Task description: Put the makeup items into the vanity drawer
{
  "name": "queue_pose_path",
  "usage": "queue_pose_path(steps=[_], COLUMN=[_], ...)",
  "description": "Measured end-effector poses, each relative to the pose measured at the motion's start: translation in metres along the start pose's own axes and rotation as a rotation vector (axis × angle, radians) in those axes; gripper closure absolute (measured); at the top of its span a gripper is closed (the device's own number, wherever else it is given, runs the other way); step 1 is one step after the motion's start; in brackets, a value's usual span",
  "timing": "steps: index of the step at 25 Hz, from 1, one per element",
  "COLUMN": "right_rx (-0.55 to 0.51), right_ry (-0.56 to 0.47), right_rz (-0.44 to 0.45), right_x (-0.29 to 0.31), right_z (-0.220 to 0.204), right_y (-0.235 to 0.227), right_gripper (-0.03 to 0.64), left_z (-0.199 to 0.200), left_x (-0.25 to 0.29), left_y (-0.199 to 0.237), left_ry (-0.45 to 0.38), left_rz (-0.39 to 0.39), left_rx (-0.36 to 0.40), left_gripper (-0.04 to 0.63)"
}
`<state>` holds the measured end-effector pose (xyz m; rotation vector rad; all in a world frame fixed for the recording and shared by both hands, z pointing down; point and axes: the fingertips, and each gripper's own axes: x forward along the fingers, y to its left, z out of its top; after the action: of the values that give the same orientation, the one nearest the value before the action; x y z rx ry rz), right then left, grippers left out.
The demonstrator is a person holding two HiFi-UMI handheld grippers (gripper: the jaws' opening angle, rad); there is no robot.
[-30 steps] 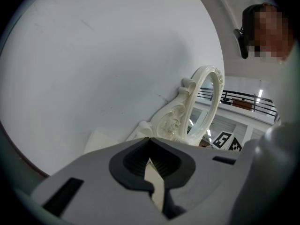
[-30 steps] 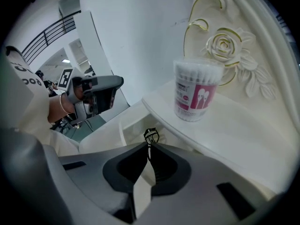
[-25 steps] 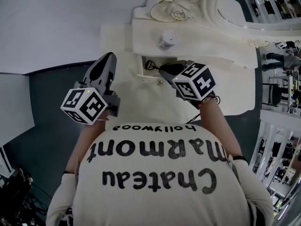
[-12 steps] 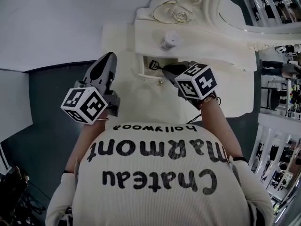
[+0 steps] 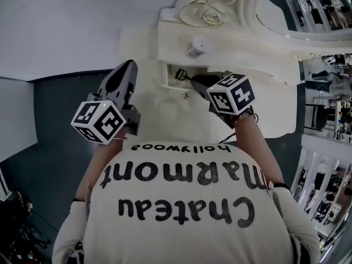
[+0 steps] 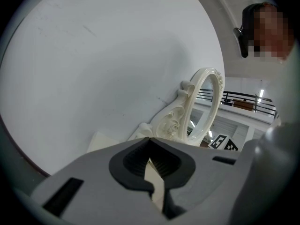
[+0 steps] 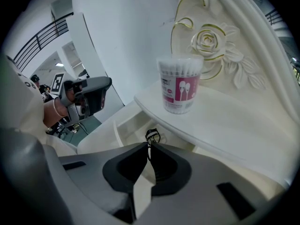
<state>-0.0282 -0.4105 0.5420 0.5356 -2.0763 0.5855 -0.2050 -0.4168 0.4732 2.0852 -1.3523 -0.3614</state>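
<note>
The right gripper (image 7: 149, 145) was clenched on a thin black curler (image 7: 152, 136), whose looped end stuck out past the jaw tips. In the head view this gripper (image 5: 192, 79) sat just above the middle of the frame. It held the curler (image 5: 179, 75) over the mouth of the open drawer (image 5: 168, 86) in the white bench (image 5: 264, 100). In the right gripper view the loop showed against the pale inside of the drawer (image 7: 117, 132). Whether it touched the drawer floor could not be told.

A jar of cotton swabs (image 7: 180, 84) stood upright on the bench top, above the drawer and at upper centre of the right gripper view. In the head view the jar (image 5: 196, 47) stood just beyond the drawer, below the carved rose of the mirror frame (image 5: 206, 16).

The left gripper (image 5: 129, 65) was at centre left of the head view, well apart from the drawer, over the dark floor (image 5: 49, 147). Its own view showed the jaws (image 6: 150, 138) closed tip to tip with nothing between them. They pointed at a plain wall (image 6: 103, 55) and the mirror frame (image 6: 206, 97). The same gripper (image 7: 89, 97) appeared at the left of the right gripper view, in the person's hand.
</note>
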Motion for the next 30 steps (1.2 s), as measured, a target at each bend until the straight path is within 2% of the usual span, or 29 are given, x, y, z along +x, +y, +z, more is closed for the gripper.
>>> queue_pose_path(steps=[13, 30], right_rx=[0.047, -0.005], right_ry=[-0.018, -0.007], right_rz=[0.034, 0.018], right_x=[0.0027, 0.0065], right_z=[0.0016, 0.0092], right_y=[0.0017, 0.0090], right_gripper=[0.569, 0.563], left_z=[-0.0005, -0.0028], left_x=[0.0010, -0.0017], left_y=[0.0006, 0.0070], left_ry=[0.004, 0.019], left_rz=[0.004, 0.009], left_rx=[-0.002, -0.010], left_gripper=[0.588, 0.588])
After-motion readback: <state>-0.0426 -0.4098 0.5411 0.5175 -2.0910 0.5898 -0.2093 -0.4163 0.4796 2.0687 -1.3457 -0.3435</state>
